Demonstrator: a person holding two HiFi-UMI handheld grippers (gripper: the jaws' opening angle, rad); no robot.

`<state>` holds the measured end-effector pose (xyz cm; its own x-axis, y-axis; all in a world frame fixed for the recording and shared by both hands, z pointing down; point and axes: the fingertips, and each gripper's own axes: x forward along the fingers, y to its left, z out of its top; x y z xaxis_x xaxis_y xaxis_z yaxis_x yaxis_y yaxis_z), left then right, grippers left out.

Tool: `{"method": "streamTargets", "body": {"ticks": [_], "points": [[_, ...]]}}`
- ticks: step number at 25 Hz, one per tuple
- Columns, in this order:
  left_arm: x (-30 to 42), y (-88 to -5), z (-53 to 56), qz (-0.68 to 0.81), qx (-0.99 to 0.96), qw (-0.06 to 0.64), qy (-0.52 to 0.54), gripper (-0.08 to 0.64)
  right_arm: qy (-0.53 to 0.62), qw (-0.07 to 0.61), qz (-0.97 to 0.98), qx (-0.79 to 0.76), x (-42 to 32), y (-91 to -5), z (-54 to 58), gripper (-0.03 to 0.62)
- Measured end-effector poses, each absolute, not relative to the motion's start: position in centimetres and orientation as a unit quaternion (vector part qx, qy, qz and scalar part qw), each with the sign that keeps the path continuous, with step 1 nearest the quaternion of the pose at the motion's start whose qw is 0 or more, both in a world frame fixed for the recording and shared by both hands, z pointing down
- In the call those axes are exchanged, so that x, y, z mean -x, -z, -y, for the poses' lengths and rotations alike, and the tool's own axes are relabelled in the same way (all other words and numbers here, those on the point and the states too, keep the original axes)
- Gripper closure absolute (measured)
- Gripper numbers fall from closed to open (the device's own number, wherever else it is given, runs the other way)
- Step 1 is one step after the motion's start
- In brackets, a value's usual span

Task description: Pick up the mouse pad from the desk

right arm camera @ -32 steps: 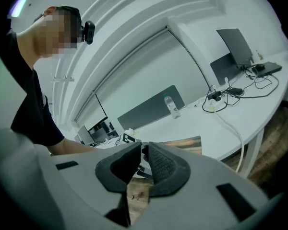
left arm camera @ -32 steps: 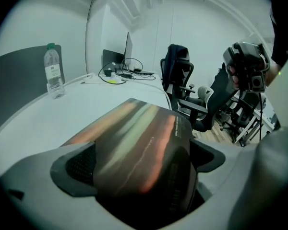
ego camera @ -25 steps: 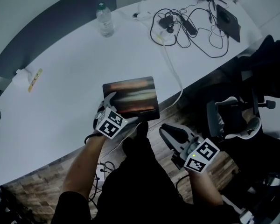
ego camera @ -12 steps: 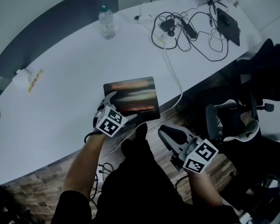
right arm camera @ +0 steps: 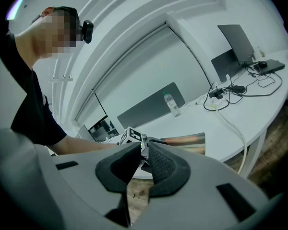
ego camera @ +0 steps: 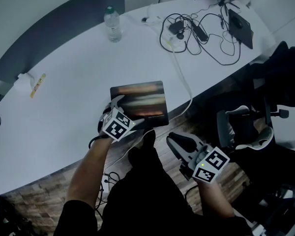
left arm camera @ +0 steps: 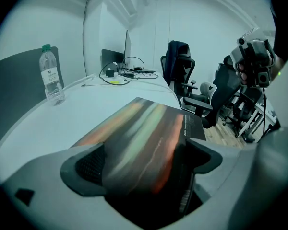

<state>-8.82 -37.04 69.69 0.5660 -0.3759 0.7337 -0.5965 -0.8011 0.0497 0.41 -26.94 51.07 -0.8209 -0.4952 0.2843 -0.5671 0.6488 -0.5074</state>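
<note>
The mouse pad (ego camera: pixel 140 102), dark with orange and green streaks, lies flat at the near edge of the white desk (ego camera: pixel 64 97). My left gripper (ego camera: pixel 129 113) stands at the pad's near left corner. In the left gripper view that corner of the pad (left arm camera: pixel 144 128) lies between the wide jaws of the left gripper (left arm camera: pixel 139 164). The jaws are closing and their pads are not pressing on it. My right gripper (ego camera: pixel 176 139) hangs off the desk over the floor, shut and empty. In the right gripper view its jaws (right arm camera: pixel 143 164) point toward the pad (right arm camera: pixel 185 140).
A water bottle (ego camera: pixel 112 24) stands at the desk's far side. A tangle of black cables (ego camera: pixel 196 28) and a dark laptop (ego camera: pixel 240 23) sit at the far right. A white cable (ego camera: pixel 184 82) runs past the pad's right side. An office chair (ego camera: pixel 246 127) stands right of me.
My left gripper has crept a little further onto the pad's corner. The right gripper and the pad have stayed where they were.
</note>
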Motion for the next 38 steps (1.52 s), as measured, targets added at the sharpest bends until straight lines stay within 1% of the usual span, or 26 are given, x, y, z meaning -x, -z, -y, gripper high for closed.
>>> {"method": "streamTargets", "body": {"ticks": [5, 11, 13, 15, 16, 17, 20, 21, 24, 25, 27, 28, 29, 33, 38], "points": [[8.4, -69.7, 37.2, 0.257, -0.869, 0.144, -0.397, 0.017, -0.302, 0.055, 0.906, -0.292, -0.3, -51.0, 27.1, 0.548], [8.6, -69.5, 37.5, 0.255, -0.876, 0.141, -0.385, 0.035, -0.305, 0.054, 0.905, -0.291, -0.4, -51.2, 27.0, 0.548], [8.9, -69.3, 37.9, 0.257, -0.874, 0.144, -0.387, 0.065, -0.305, 0.053, 0.905, -0.293, -0.5, -51.2, 27.0, 0.548], [9.2, -69.5, 38.2, 0.259, -0.872, 0.147, -0.389, 0.111, -0.304, 0.053, 0.904, -0.294, -0.7, -51.2, 27.0, 0.548], [9.4, -69.5, 38.4, 0.26, -0.871, 0.147, -0.389, 0.152, -0.304, 0.053, 0.904, -0.295, -0.7, -51.1, 27.0, 0.548], [9.5, -69.5, 38.6, 0.26, -0.871, 0.147, -0.39, 0.177, -0.304, 0.053, 0.904, -0.295, -0.8, -51.1, 27.0, 0.548], [9.5, -69.3, 38.7, 0.253, -0.871, 0.142, -0.397, 0.203, -0.303, 0.052, 0.904, -0.298, -1.1, -50.9, 27.1, 0.548], [9.4, -69.2, 38.5, 0.249, -0.871, 0.137, -0.402, 0.227, -0.303, 0.051, 0.904, -0.298, -1.2, -50.9, 27.1, 0.548], [8.7, -69.0, 37.9, 0.241, -0.871, 0.12, -0.41, 0.324, -0.3, 0.049, 0.905, -0.297, -1.1, -50.7, 27.1, 0.548], [8.5, -69.0, 37.8, 0.244, -0.871, 0.119, -0.41, 0.342, -0.299, 0.048, 0.906, -0.296, -1.0, -50.5, 27.2, 0.548], [8.5, -68.8, 37.4, 0.257, -0.868, 0.122, -0.406, 0.395, -0.295, 0.046, 0.908, -0.293, -0.7, -49.9, 27.2, 0.548], [8.5, -68.6, 37.3, 0.267, -0.867, 0.127, -0.402, 0.44, -0.291, 0.044, 0.91, -0.293, -0.7, -49.5, 27.2, 0.548], [8.6, -68.3, 37.3, 0.279, -0.865, 0.133, -0.395, 0.463, -0.288, 0.042, 0.911, -0.293, -0.6, -49.1, 27.2, 0.548], [8.7, -66.1, 37.0, 0.316, -0.861, 0.156, -0.366, 0.486, -0.275, 0.033, 0.913, -0.301, -1.0, -47.6, 27.2, 0.548], [9.5, -62.9, 36.4, 0.338, -0.865, 0.169, -0.331, 0.486, -0.261, 0.024, 0.915, -0.305, -1.0, -45.7, 26.7, 0.548]]}}
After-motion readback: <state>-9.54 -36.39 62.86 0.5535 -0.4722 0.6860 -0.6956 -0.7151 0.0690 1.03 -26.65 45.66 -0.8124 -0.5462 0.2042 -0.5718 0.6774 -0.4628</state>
